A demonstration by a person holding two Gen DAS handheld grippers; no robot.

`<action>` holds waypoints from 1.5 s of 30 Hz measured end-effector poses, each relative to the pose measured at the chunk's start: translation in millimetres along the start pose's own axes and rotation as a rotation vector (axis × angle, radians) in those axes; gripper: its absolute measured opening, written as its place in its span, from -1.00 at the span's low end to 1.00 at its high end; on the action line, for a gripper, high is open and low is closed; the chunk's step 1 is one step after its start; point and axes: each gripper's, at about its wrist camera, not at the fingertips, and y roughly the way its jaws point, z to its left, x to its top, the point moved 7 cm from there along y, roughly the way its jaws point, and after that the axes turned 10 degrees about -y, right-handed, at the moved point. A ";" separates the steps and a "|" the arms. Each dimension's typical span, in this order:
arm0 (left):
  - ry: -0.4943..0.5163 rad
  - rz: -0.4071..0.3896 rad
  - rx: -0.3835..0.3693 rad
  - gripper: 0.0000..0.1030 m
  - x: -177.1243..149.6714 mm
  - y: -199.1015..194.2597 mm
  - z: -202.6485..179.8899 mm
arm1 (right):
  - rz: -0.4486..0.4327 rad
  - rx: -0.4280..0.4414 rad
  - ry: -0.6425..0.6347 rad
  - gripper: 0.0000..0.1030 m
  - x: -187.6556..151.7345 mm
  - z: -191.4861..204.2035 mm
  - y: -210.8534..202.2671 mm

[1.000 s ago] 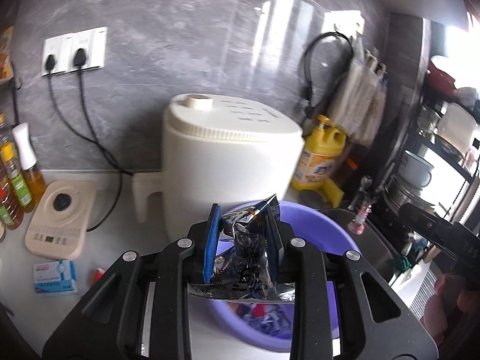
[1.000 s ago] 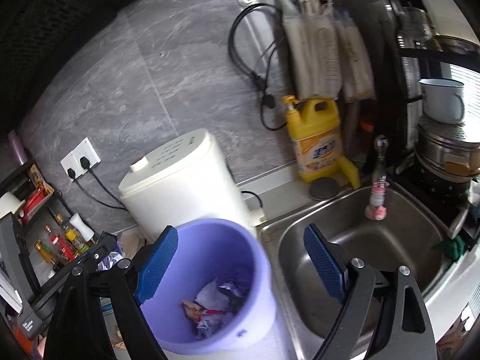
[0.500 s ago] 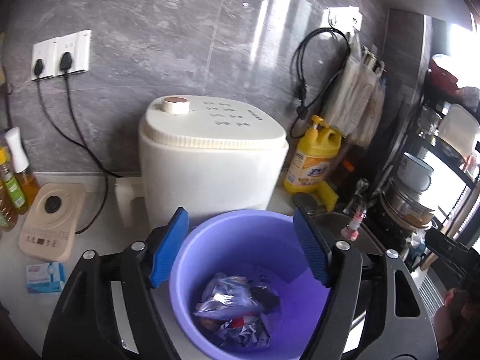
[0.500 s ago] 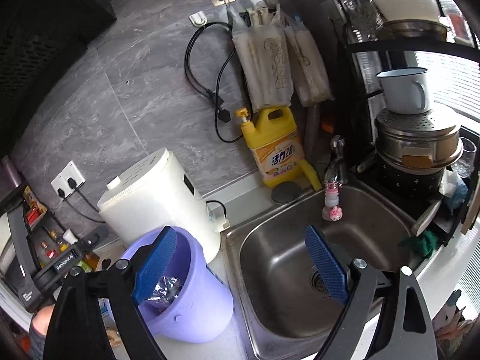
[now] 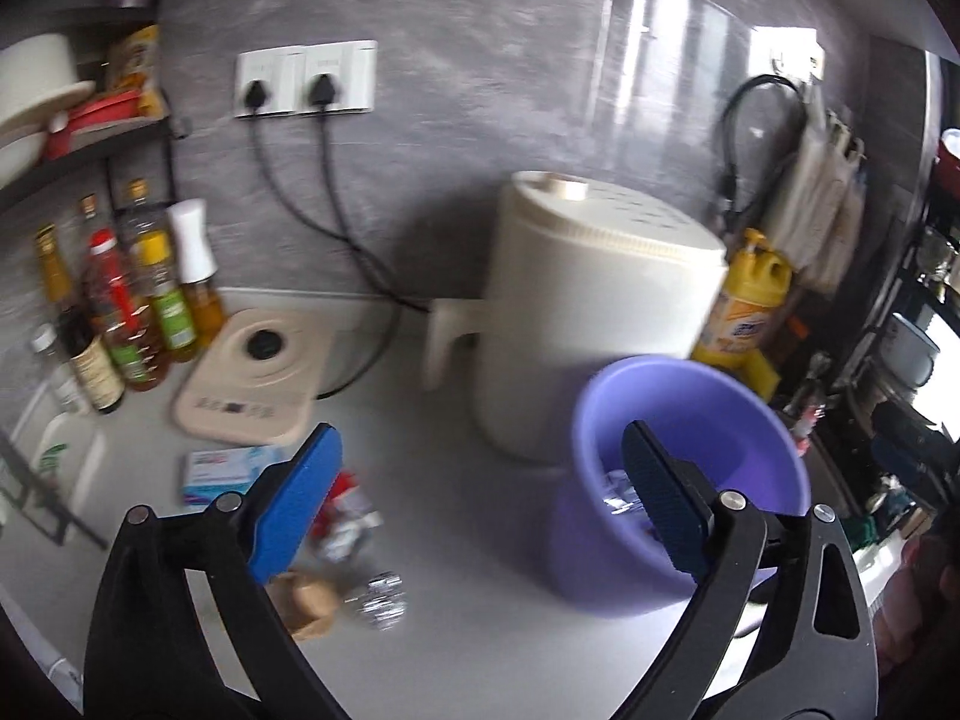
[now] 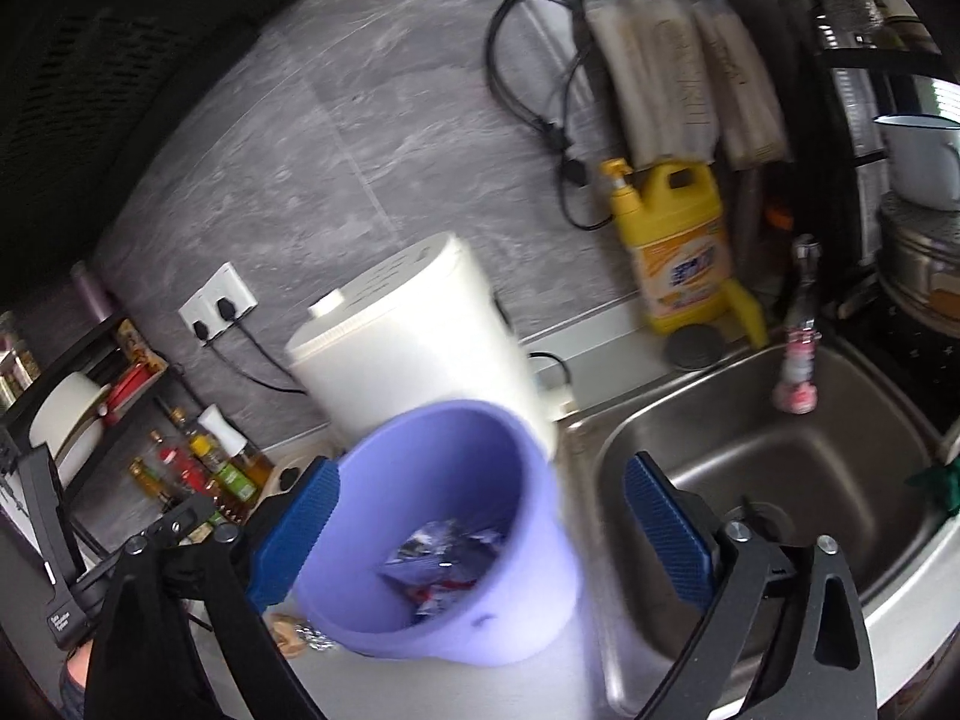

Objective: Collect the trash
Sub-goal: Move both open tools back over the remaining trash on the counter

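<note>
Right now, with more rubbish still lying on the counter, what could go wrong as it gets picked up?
The left gripper, whose jaws have just opened, holds nothing. The small crumpled foil scrap may slip from its wide blue pads. The purple bin stands close to the sink; a nudge could tip it. The blue-and-white box beside the litter might be grabbed by mistake.

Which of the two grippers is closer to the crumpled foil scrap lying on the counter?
Left. The left gripper hangs open just above the foil scrap; the right gripper, also open, sits beyond the purple bucket.
</note>
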 end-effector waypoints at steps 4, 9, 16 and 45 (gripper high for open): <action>-0.013 0.001 0.004 0.85 0.5 -6.3 36.8 | -0.003 0.006 0.000 0.85 -5.8 25.3 6.2; -0.017 0.039 -0.011 0.85 -1.1 -0.8 88.1 | -0.005 -0.035 0.006 0.85 -18.7 58.4 9.8; 0.003 0.140 -0.073 0.85 -12.1 12.5 148.6 | -0.038 -0.067 -0.038 0.85 -50.0 120.7 8.8; 0.381 0.503 -0.417 0.85 -114.6 107.5 153.3 | 0.242 -0.400 0.014 0.85 -183.8 187.2 23.5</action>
